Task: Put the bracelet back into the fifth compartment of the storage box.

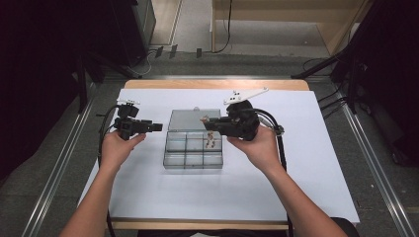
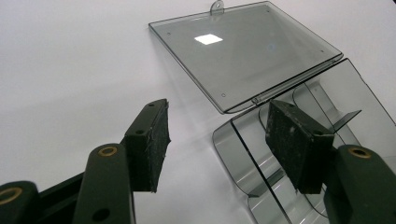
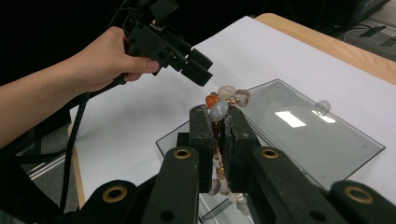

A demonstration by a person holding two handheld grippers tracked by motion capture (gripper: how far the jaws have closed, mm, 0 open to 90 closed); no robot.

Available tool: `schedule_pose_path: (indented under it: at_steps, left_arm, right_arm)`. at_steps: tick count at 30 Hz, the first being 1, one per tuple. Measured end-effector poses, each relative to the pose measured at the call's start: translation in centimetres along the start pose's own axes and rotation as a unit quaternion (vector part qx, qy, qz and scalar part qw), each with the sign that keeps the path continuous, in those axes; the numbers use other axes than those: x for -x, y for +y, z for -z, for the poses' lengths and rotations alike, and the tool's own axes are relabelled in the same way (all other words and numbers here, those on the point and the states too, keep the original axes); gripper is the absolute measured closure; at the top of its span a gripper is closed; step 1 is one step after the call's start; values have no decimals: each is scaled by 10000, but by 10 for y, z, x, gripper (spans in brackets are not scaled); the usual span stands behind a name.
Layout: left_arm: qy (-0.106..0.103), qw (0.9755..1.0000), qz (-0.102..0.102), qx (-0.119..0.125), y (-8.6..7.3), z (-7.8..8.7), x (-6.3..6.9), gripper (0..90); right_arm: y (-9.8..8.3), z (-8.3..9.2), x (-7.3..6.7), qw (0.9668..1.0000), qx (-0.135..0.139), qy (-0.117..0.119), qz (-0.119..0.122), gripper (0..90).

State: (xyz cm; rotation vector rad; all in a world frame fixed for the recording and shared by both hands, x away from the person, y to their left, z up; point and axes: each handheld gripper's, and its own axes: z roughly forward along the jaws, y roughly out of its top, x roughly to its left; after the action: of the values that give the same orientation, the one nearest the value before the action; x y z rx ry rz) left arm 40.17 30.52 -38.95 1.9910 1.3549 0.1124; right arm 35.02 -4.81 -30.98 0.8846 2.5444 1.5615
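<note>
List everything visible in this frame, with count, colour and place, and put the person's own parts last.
box: 1, clear grey, compartmented, mid-table, open
lid: 1, clear grey, laid flat behind the box, hinged to it
bracelet: 1, orange, white and brown beads, clamped in the right gripper above the box
beads: a few, brownish, in a right-hand back compartment of the box; whether they belong to the bracelet is unclear
sheet: 1, white, covering the table
table: 1, wooden, edge showing at the back
left gripper: black, open, left of the box
right gripper: black, shut on the bracelet
hands: 2, left, right
</note>
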Motion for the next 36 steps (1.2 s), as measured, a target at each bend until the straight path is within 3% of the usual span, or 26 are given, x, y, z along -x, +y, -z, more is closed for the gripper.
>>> schedule_pose_path:
  at_steps: [36]
  left_arm:
    - [-6, 10000, -32, 2, 0, -2, 1, 406]
  right_arm:
    - [-18, -48, -16, 9992, -353, 145, 107, 856]
